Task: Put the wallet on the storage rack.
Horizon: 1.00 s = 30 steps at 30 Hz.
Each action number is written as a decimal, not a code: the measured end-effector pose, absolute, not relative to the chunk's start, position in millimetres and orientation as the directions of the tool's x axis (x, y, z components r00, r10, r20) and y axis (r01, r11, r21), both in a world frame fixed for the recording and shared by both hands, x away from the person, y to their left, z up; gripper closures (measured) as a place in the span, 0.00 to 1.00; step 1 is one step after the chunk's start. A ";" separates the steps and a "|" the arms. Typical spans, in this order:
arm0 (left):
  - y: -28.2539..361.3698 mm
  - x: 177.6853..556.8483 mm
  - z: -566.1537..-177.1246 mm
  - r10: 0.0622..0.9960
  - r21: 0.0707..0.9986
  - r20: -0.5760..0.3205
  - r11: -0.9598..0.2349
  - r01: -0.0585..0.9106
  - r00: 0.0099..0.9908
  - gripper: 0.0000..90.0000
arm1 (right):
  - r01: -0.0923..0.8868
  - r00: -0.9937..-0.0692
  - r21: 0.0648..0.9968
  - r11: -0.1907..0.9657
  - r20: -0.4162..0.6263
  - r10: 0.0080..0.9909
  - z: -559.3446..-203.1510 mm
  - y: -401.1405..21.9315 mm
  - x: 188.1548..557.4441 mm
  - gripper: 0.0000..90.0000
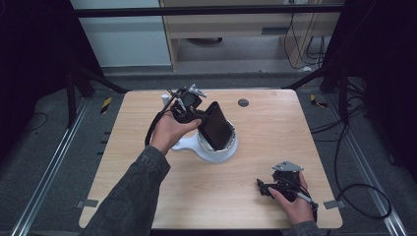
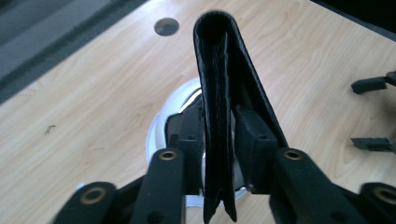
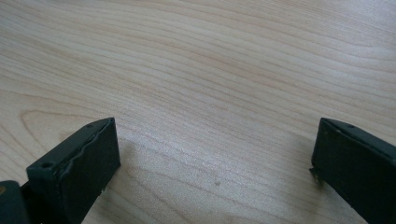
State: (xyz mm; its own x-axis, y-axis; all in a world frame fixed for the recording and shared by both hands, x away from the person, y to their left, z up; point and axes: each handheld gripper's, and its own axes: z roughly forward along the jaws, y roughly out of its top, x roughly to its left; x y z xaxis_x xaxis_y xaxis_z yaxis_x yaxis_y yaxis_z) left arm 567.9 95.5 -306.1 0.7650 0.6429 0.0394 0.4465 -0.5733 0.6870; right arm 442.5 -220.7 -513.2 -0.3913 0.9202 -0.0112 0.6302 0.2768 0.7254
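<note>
A black folded wallet (image 1: 216, 126) stands tilted with its lower end inside a white round bowl (image 1: 216, 155) near the table's middle. My left gripper (image 1: 199, 117) comes at it from the left. In the left gripper view the wallet (image 2: 217, 84) stands edge-on between the jaws of the left gripper (image 2: 219, 140). The pads flank its thick half closely, a thin dark gap shows at the right pad, and one flap spreads out behind that jaw. My right gripper (image 1: 263, 189) rests near the table's front right, open, with only bare wood between its jaws (image 3: 215, 158).
The wooden table (image 1: 275, 142) has a round grey grommet (image 1: 243, 103) near its far edge. A small white cylinder (image 1: 165, 99) stands behind the left gripper. The right gripper (image 2: 371, 114) shows far off in the left gripper view. Dark floor and cables surround the table.
</note>
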 end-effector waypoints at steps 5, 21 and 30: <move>99.2 563.7 -302.0 0.660 0.710 0.077 -0.563 0.424 0.747 0.73 | 0.631 -0.390 0.725 0.276 -0.011 0.921 -513.2 -220.5 442.5 0.01; 112.0 557.1 -288.7 0.683 0.763 0.091 -0.516 0.390 0.725 0.69 | 0.632 -0.390 0.725 0.274 -0.009 0.921 -513.2 -220.2 442.0 0.01; 114.8 541.8 -278.6 0.679 0.816 0.117 -0.482 0.319 0.725 0.52 | 0.632 -0.386 0.725 0.273 -0.010 0.922 -513.3 -219.0 441.3 0.01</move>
State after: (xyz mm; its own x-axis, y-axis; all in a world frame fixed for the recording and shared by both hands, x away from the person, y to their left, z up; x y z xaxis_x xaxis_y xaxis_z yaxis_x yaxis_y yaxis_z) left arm 541.8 114.8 -278.6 0.7249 0.6788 0.1173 0.3191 -0.4817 0.8162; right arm 441.3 -219.0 -513.3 -0.3863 0.9223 -0.0101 0.6322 0.2727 0.7253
